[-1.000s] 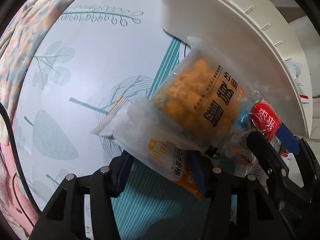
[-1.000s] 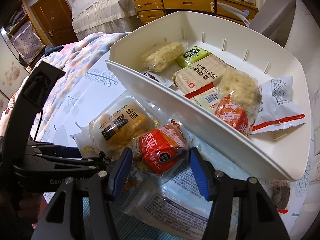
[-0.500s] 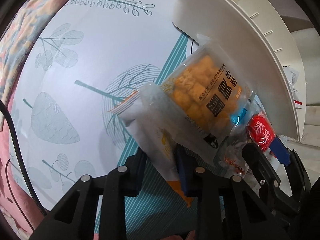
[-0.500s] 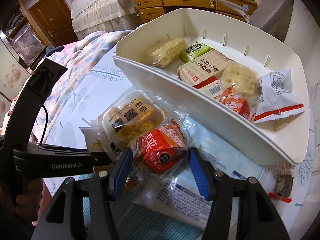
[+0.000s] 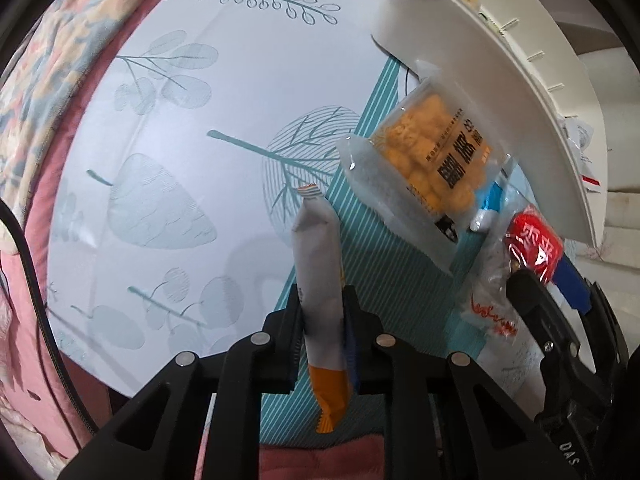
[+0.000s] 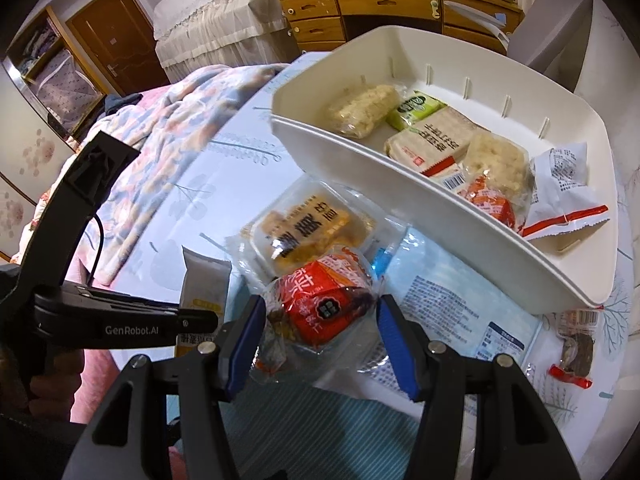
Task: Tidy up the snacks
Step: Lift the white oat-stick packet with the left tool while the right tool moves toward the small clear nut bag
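My left gripper (image 5: 322,316) is shut on a white and orange snack packet (image 5: 318,280) and holds it edge-on above the tablecloth; the packet also shows in the right wrist view (image 6: 204,280). My right gripper (image 6: 320,328) is shut on a red snack pack in clear wrap (image 6: 324,308), seen in the left wrist view (image 5: 534,246) too. A clear pack of orange puffs (image 6: 304,228) lies on the table beside the white tray (image 6: 400,196). The tray holds several snack packs.
A light blue flat packet (image 6: 452,296) lies under my right gripper. A small dark snack with red wrapper (image 6: 576,352) lies at the table's right edge. A floral quilt (image 6: 168,120) lies left, a wooden dresser (image 6: 360,8) behind. The tray's near wall (image 5: 500,92) stands close right.
My left gripper has lifted the white and orange packet clear of the puff pack and pulled back left. My right gripper has risen slightly with the red pack.
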Demonstrator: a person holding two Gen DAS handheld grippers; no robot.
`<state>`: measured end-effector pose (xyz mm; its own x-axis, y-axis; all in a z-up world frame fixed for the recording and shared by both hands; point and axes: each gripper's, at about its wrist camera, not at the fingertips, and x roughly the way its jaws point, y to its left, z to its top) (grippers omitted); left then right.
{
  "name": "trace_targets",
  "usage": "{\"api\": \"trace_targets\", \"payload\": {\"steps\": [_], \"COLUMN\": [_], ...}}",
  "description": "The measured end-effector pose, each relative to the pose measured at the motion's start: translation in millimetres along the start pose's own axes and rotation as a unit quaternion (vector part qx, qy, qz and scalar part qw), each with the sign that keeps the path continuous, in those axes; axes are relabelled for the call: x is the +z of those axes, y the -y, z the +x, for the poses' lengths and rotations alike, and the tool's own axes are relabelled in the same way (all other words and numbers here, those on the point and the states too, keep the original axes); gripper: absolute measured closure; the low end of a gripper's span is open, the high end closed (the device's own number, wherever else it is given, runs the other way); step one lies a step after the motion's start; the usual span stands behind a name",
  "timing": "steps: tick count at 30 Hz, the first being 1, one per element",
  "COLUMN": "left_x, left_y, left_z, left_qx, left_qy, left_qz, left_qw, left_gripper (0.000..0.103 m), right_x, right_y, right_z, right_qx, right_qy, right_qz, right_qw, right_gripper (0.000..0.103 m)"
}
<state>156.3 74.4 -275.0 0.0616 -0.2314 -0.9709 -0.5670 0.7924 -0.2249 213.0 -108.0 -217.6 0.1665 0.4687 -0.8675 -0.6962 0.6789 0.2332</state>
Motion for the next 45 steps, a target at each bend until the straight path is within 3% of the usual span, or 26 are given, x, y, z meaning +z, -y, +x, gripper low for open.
{"api": "trace_targets", "payload": {"steps": [6, 8, 10, 11, 12, 14, 23, 32, 40, 43, 44, 45], "left_x": [-4, 7, 14, 17, 21, 30, 66, 78, 79, 80, 81, 81], "left_y": [-5, -2, 7, 9, 10, 8, 24, 31, 28, 25, 23, 22], "left_z": [-25, -45, -57, -63, -71, -87, -141, -155, -159, -160, -160, -161], "left_qx": [0.003, 0.006, 0.012, 0.014, 0.013, 0.012, 0.018, 0.011, -0.001, -0.004, -0.005, -0.006], "left_qy": [0.004, 0.011, 0.021, 0.025, 0.03, 0.039, 0.076, 0.071, 0.059, 0.053, 0.051, 0.049], "left_qz": [0.032, 0.048, 0.063, 0.069, 0.076, 0.086, 0.148, 0.207, 0.271, 0.291, 0.298, 0.304], "left_qw": [0.9995, 0.9988, 0.9977, 0.9972, 0.9965, 0.9955, 0.986, 0.9757, 0.9608, 0.9552, 0.9533, 0.9513], "left_gripper": [0.087, 0.087, 0.087, 0.087, 0.087, 0.087, 0.087, 0.087, 0.087, 0.087, 0.087, 0.087], "right_x": [8, 10, 13, 15, 17, 21, 25, 4, -35, -46, -46, -53], "right_y": [-7, -8, -8, -7, -7, -6, 2, 11, 8, 2, 2, -1], "right_z": [-18, -23, -29, -31, -33, -37, -42, -39, -26, -22, -22, -20], "right_qx": [0.005, 0.007, 0.007, 0.007, 0.008, 0.008, 0.001, 0.018, -0.008, -0.02, -0.02, -0.024], "right_qy": [0.023, 0.03, 0.041, 0.046, 0.049, 0.056, 0.066, 0.045, 0.018, 0.007, 0.007, 0.002], "right_qz": [0.004, 0.006, 0.01, 0.013, 0.015, 0.019, 0.075, 0.197, 0.335, 0.374, 0.374, 0.4], "right_qw": [1.0, 1.0, 0.999, 0.999, 0.999, 0.998, 0.995, 0.979, 0.942, 0.927, 0.927, 0.916], "right_gripper": [0.045, 0.051, 0.059, 0.068, 0.086, 0.097, 0.097, 0.096, 0.092, 0.076, 0.071, 0.068]}}
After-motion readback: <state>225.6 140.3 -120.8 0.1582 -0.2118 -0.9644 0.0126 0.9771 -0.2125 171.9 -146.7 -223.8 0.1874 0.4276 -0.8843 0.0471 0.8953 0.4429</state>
